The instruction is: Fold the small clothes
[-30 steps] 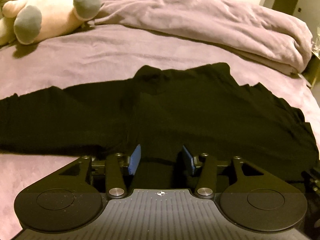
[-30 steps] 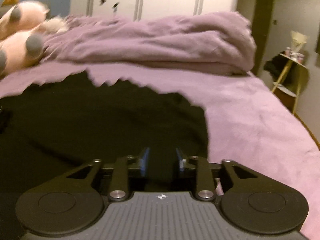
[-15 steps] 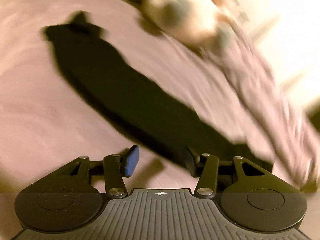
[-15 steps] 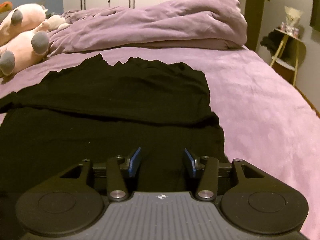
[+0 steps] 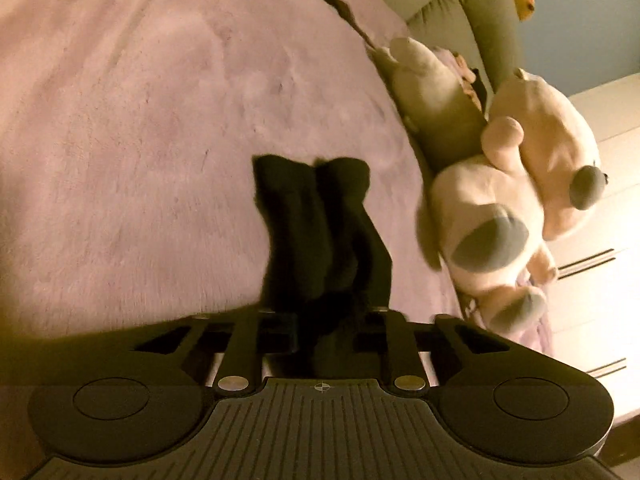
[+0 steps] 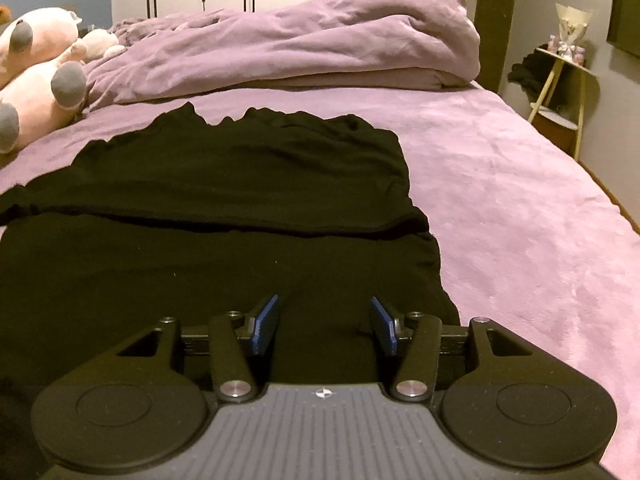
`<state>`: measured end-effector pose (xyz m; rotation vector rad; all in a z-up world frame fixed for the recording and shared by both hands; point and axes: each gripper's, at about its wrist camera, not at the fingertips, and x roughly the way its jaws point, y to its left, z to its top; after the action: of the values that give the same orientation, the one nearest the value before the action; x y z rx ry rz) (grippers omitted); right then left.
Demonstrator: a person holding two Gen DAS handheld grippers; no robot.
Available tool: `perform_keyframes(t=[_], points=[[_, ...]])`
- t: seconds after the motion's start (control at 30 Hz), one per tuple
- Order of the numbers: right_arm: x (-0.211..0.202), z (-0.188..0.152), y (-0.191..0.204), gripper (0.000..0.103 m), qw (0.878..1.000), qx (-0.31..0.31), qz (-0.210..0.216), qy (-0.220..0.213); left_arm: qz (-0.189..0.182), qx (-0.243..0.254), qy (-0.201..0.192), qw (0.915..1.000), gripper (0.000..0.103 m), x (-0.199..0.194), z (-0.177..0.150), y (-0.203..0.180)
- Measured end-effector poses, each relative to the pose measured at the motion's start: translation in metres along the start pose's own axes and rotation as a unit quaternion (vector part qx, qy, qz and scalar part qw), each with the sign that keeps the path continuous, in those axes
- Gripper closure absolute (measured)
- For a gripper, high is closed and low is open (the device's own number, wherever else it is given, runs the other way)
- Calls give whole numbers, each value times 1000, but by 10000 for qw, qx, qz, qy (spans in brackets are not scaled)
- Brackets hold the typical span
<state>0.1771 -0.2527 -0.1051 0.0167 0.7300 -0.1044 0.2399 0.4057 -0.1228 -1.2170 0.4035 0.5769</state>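
While a narrow strip of the black garment (image 5: 320,240) runs from between the jaws of the left gripper (image 5: 330,332) out across the bed (image 5: 140,140), the jaws are seen drawn in on that dark cloth, which is pinched between them; the strip's far end is split into 2 rounded lobes lying on the purple cover. In the left wrist view, a pale plush toy (image 5: 500,208) with grey foot pads is seen just beside the strip, to its right, and a white wardrobe (image 5: 600,280) is visible past it. In the right wrist view, the garment (image 6: 220,208) is spread flat on the bed (image 6: 520,200), with an upper layer folded over so that a horizontal edge is formed across its middle. The right gripper (image 6: 325,326) is held over the near edge of the cloth with its jaws spread apart, the blue pads (image 6: 266,324) showing and nothing clasped between them. A bunched purple duvet (image 6: 300,48) is heaped beyond the garment, and a small yellow side stand (image 6: 568,80) is placed by the wall.
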Motion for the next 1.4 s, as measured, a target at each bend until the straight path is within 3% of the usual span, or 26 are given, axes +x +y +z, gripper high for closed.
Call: perform_keyframes(t=[0.23,0.3,0.37,0.4,0.5,0.53,0.63,0.73,0.8,0.83,0.9,1.03,1.13,1.2,1.3,1.4], points=[[0,1,2,53,10000,-76,-41,-13,-35,1132,-301,9931,98,-12,-7,-26],[-2,1,1,53,9999,-81,-64,-45,-202,1693,-329,9848,98,-21,-17,-50],[-4,0,-1,53,9999,-22,-78,-84,-488,2536,-350,9654,98,-33,-39,-85],[-5,-1,-3,53,9999,16,-76,-108,-668,2921,-311,9535,98,-39,-53,-102],[-6,-2,-8,53,9997,164,-98,-136,-1401,4098,-34,9013,98,-64,-118,-158],[-7,-3,-10,53,9996,213,-91,-154,-1729,4508,124,8756,97,-73,-150,-177],[-11,-4,-14,53,9992,343,-108,-189,-2313,5222,711,8178,93,-88,-235,-209],[-16,-7,-18,53,9988,422,-103,-242,-2389,5725,1298,7736,63,-88,-308,-217],[-19,-9,-22,53,9986,436,-114,-262,-2126,5935,1743,7564,60,-79,-342,-213],[-20,-9,-24,53,9986,433,-133,-272,-1985,5968,1881,7543,60,-78,-353,-208],[-22,-10,-28,53,9986,423,-136,-286,-1789,5941,1946,7597,59,-81,-358,-196],[-20,-6,-31,53,9984,468,23,-310,-1151,5854,1480,7888,49,-99,-333,-167],[-12,5,-23,53,9970,570,423,-308,-589,5759,966,8097,47,-99,-306,-161],[-4,18,-12,53,9946,640,752,-313,-239,5553,730,8281,41,-96,-285,-154],[16,42,4,53,9843,968,1466,-183,20,5087,880,8564,41,-81,-256,-147],[45,66,21,53,9703,1321,2025,41,162,4893,959,8667,41,-74,-240,-137]])
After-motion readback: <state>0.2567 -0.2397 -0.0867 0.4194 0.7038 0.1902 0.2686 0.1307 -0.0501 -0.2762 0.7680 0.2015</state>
